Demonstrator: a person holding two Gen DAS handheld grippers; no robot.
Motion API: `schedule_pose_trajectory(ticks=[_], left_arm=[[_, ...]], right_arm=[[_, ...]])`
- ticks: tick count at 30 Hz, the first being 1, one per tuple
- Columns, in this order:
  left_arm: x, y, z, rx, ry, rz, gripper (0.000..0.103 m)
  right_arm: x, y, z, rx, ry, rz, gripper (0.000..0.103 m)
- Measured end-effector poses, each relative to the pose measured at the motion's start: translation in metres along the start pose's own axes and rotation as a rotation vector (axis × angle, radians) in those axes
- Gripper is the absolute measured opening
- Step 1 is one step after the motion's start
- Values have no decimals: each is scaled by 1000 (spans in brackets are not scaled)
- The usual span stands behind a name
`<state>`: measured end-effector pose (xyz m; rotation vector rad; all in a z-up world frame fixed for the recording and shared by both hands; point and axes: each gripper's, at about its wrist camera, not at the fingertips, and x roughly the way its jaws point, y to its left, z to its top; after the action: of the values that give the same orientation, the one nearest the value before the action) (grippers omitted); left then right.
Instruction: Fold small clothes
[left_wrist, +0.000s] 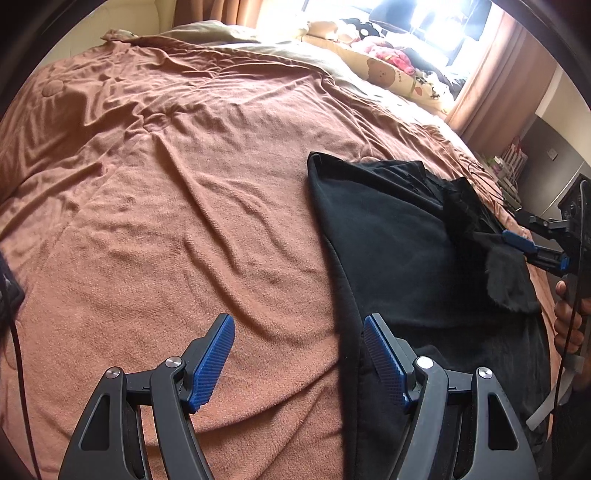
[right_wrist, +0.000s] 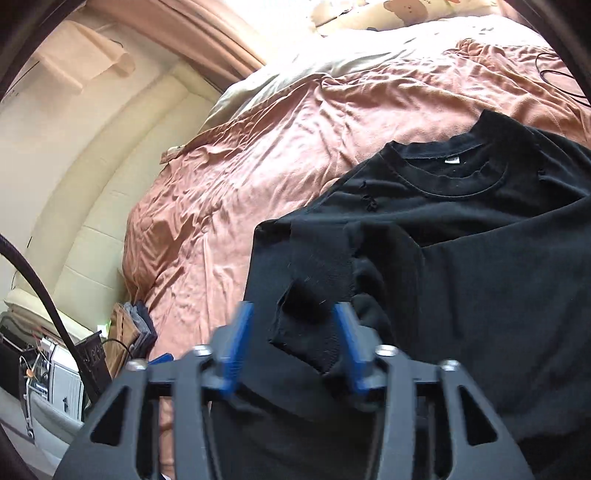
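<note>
A black T-shirt (left_wrist: 388, 240) lies on the brown blanket (left_wrist: 166, 221), at the right in the left wrist view. My left gripper (left_wrist: 299, 321) hangs open above the blanket; its right finger is over the shirt's left edge and nothing is between the fingers. In the right wrist view the T-shirt (right_wrist: 498, 277) has its collar and white label (right_wrist: 452, 159) facing up. A sleeve (right_wrist: 314, 266) is folded over its body. My right gripper (right_wrist: 293, 306) is open, with the sleeve's ragged end lying loose between its fingers. The right gripper (left_wrist: 513, 249) also shows at the shirt's right side.
Bear-print pillows (left_wrist: 391, 74) and soft toys sit at the bed's far end under a bright window. A thin black cable (right_wrist: 554, 74) lies on the blanket (right_wrist: 229, 184). A hand (left_wrist: 569, 321) holds the right gripper's handle. Bags and clutter (right_wrist: 55, 369) stand beside the bed.
</note>
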<state>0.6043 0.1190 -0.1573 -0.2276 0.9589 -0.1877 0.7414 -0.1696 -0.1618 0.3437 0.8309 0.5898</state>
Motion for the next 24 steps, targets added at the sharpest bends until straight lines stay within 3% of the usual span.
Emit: schedule_pose_trajectory(ticks=[7,14,24], left_arm=[[14,-26,14,20,14,-44,74],[36,-68,31,49,36,-93,74],[92,-128,58,197,103,-40,74]], right_arm=[[-29,-18,-5,10,-35,-77,76],[-98,-58,-22,59,-83,-154,76],[-211,-134,-67,181,-168,-286,76]])
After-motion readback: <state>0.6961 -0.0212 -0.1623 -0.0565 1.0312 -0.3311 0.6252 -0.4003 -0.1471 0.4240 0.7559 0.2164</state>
